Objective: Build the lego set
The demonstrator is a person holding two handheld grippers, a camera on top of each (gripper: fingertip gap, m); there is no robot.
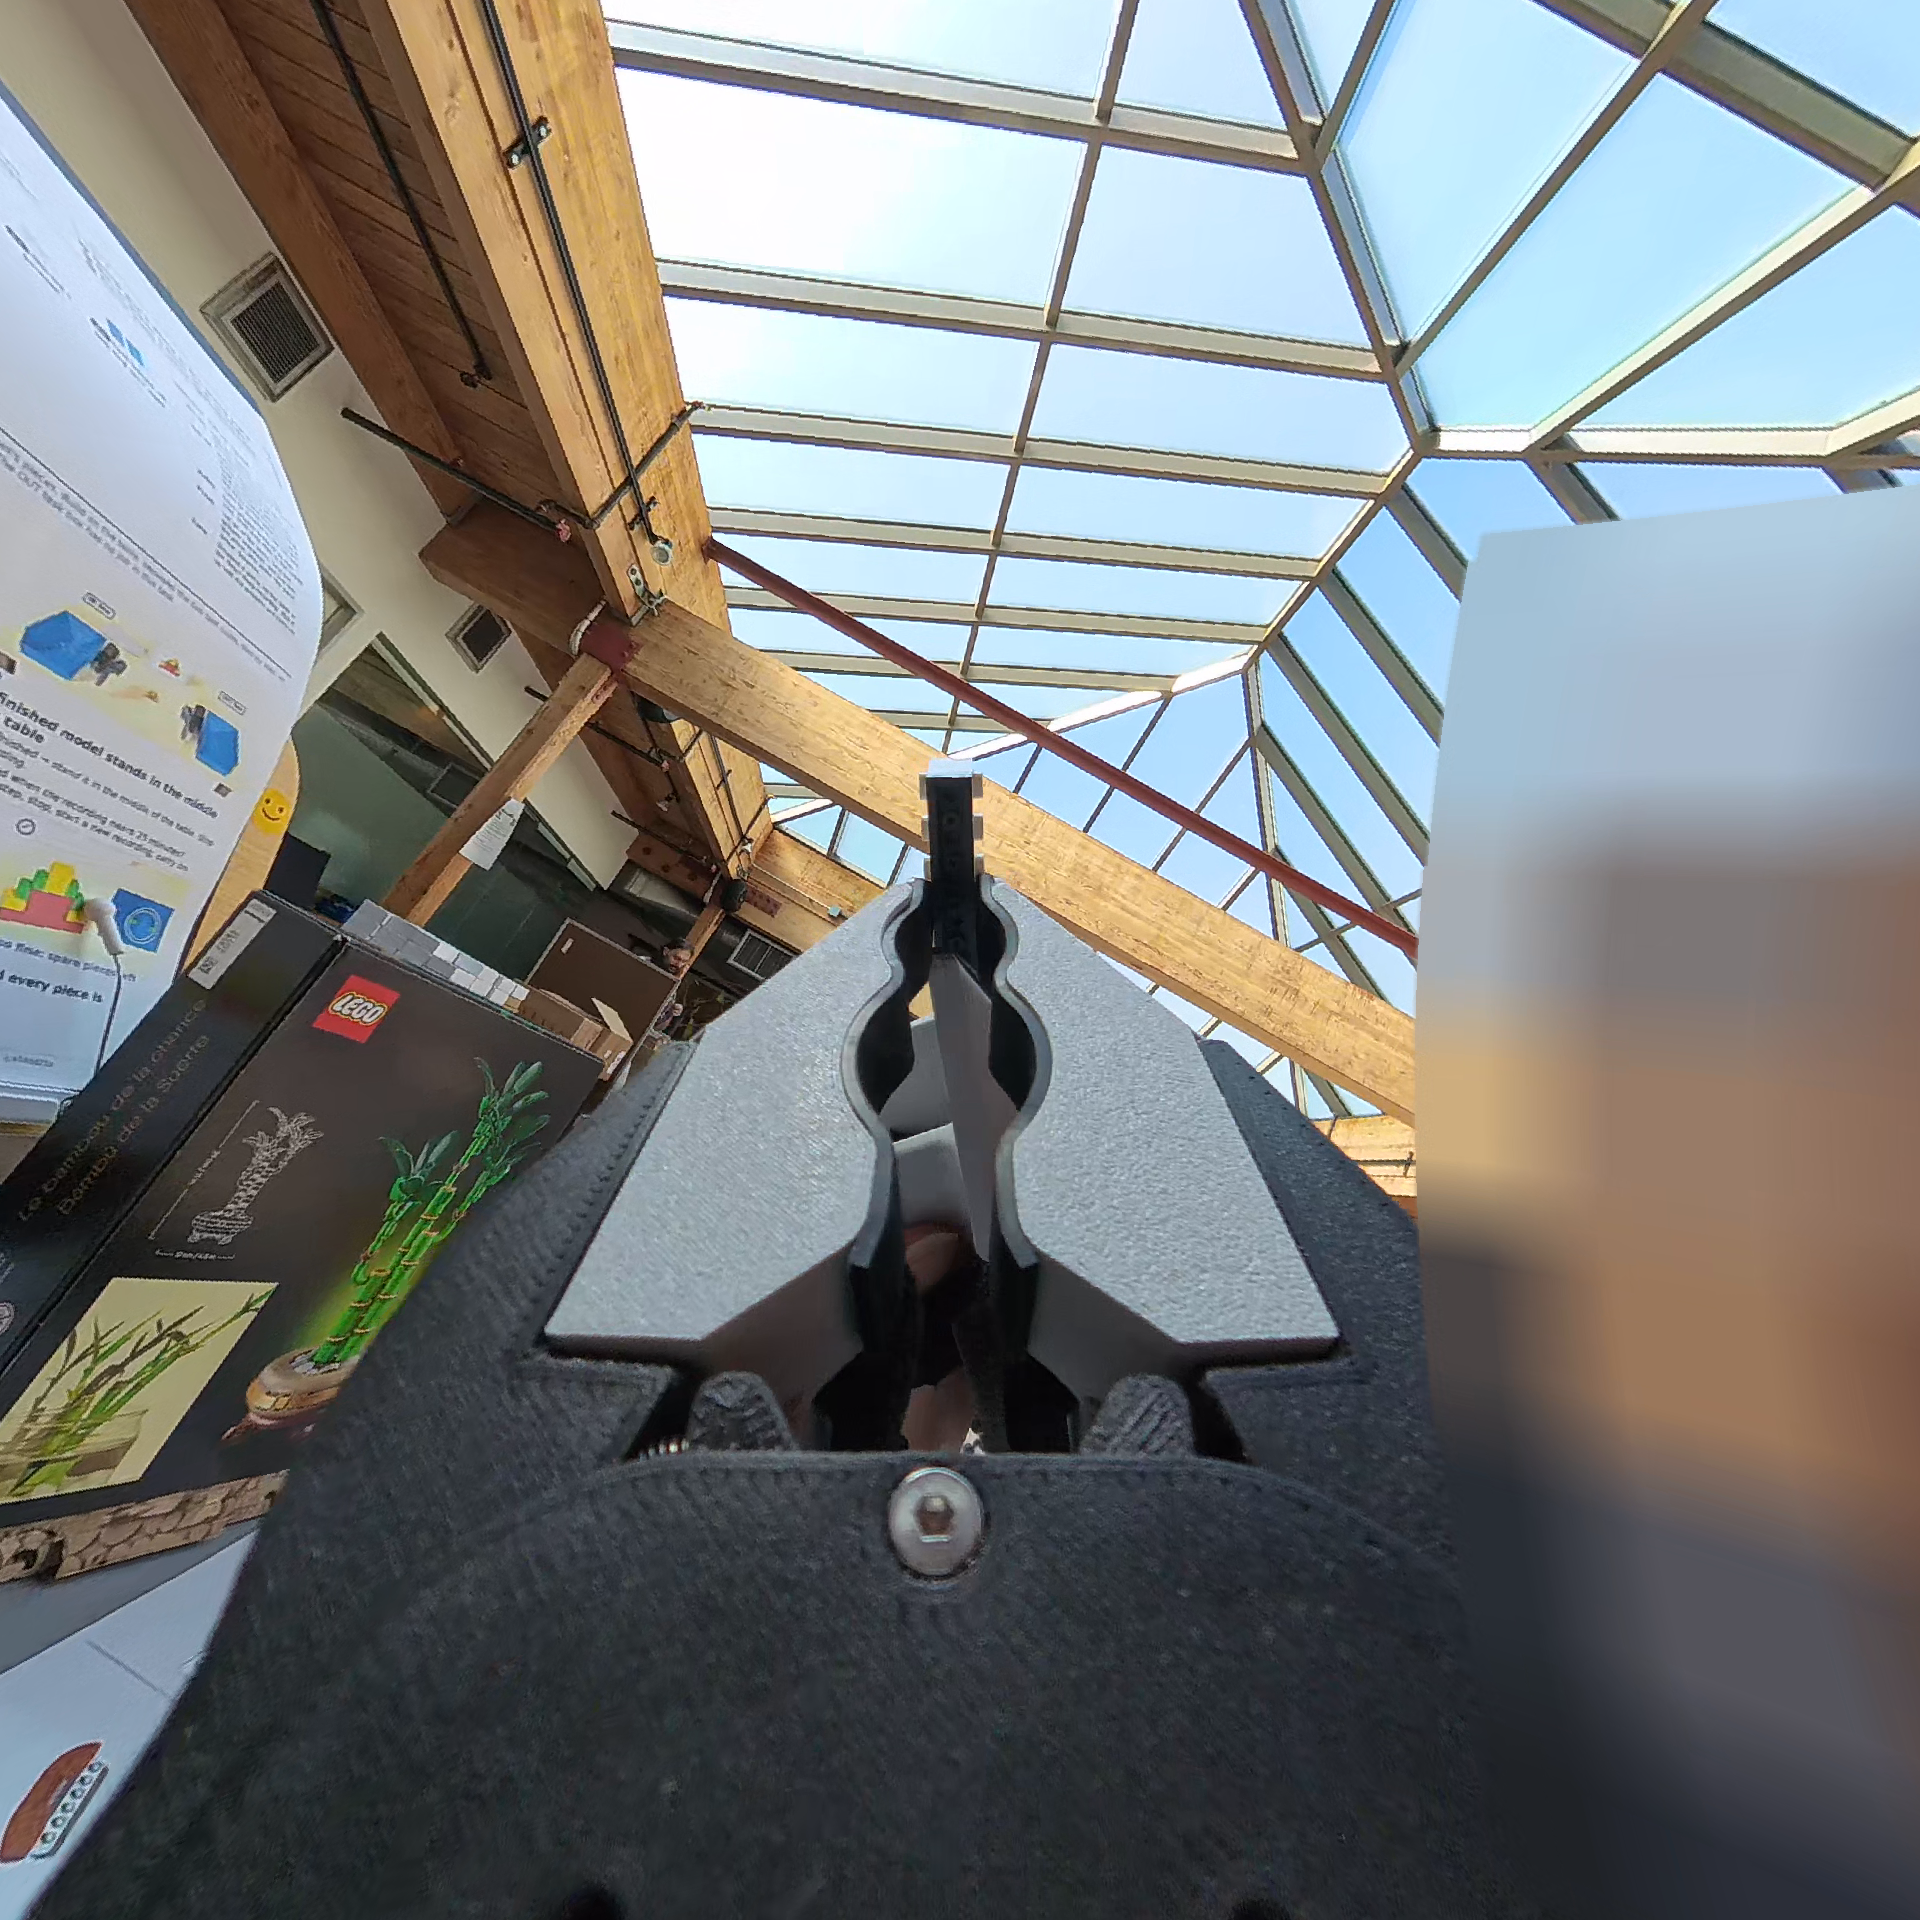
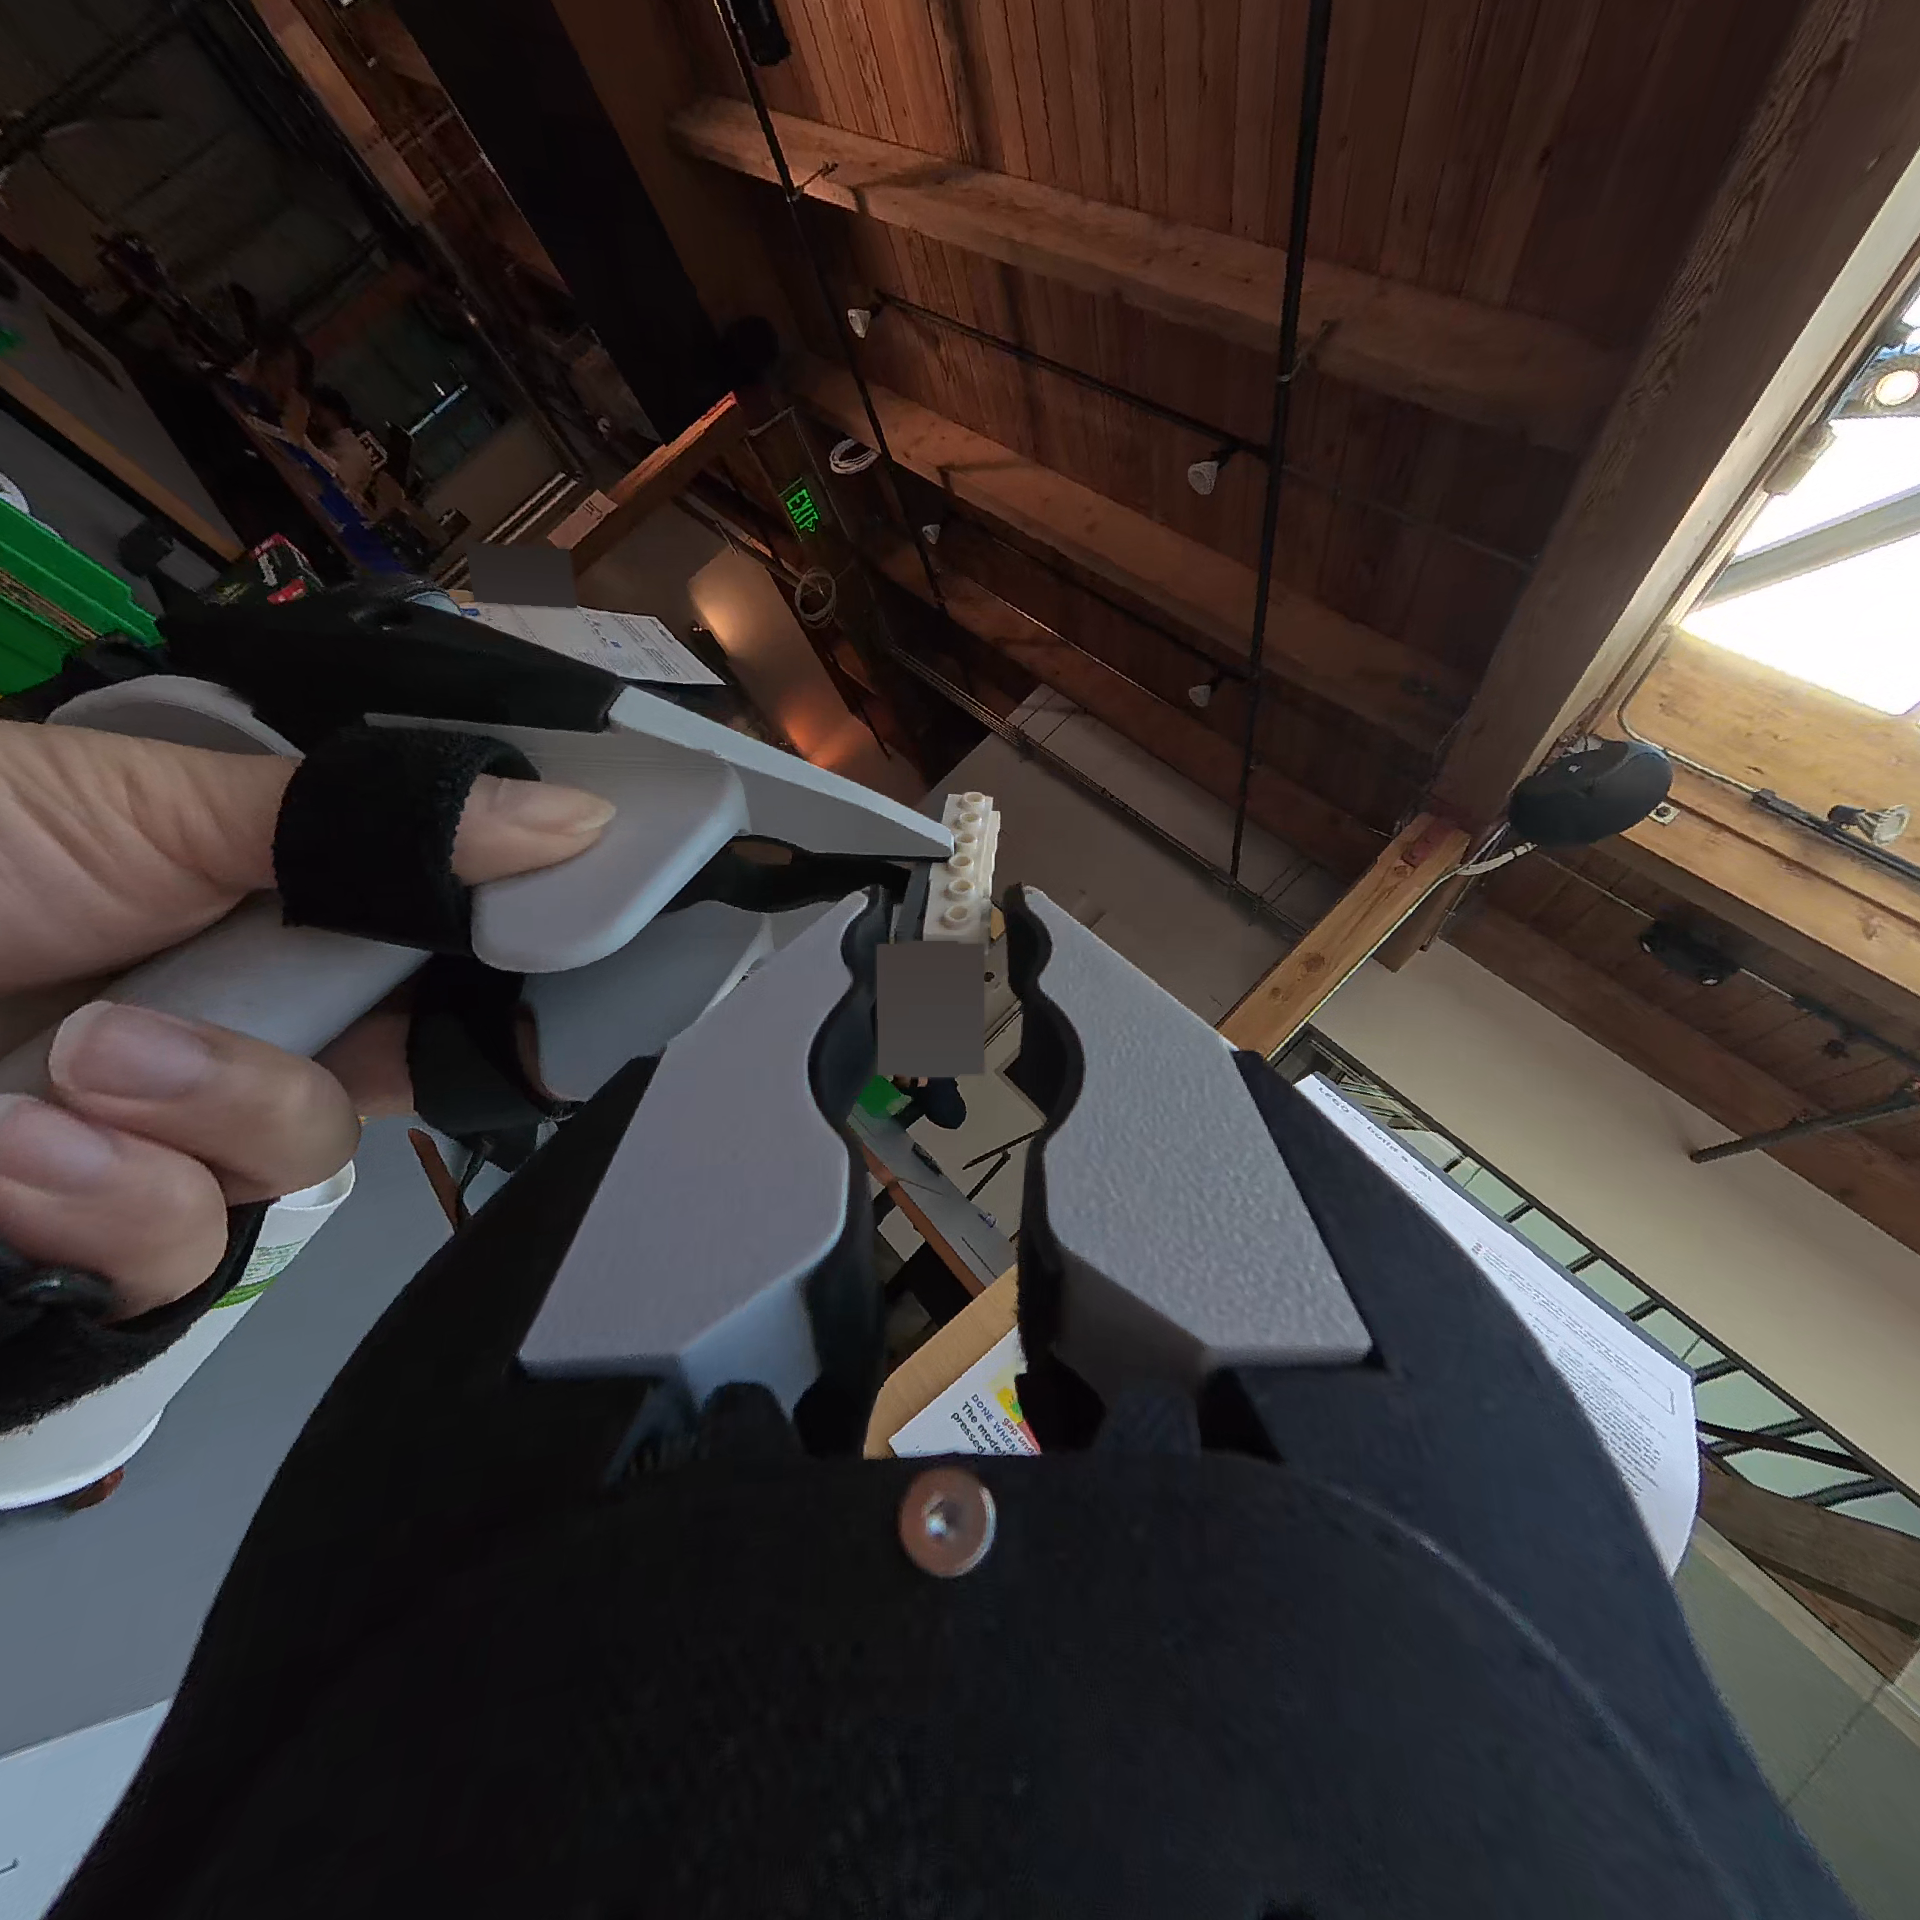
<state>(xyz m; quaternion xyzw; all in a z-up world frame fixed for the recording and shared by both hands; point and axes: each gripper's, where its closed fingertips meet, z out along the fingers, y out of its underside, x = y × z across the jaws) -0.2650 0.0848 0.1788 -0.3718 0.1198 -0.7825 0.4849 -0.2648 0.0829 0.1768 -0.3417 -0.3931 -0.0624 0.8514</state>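
Both views look up towards the ceiling. My left gripper [image 1: 951, 883] is shut on a thin lego piece [image 1: 953, 826], black with a white edge, which sticks out past its fingertips. In the right wrist view the left gripper [image 2: 920, 862] comes in from the left, held by a hand [image 2: 156, 831], and the piece shows a white studded face [image 2: 966, 862]. My right gripper [image 2: 945, 904] is open, and its two fingertips stand on either side of the lower end of that piece. I cannot tell whether they touch it.
A dark lego box [image 1: 291, 1195] with a green bamboo picture stands at the lower left. A printed instruction sheet [image 1: 125, 623] hangs behind it. Another printed sheet [image 2: 1558, 1299] lies to the right. Wooden beams and a skylight are overhead.
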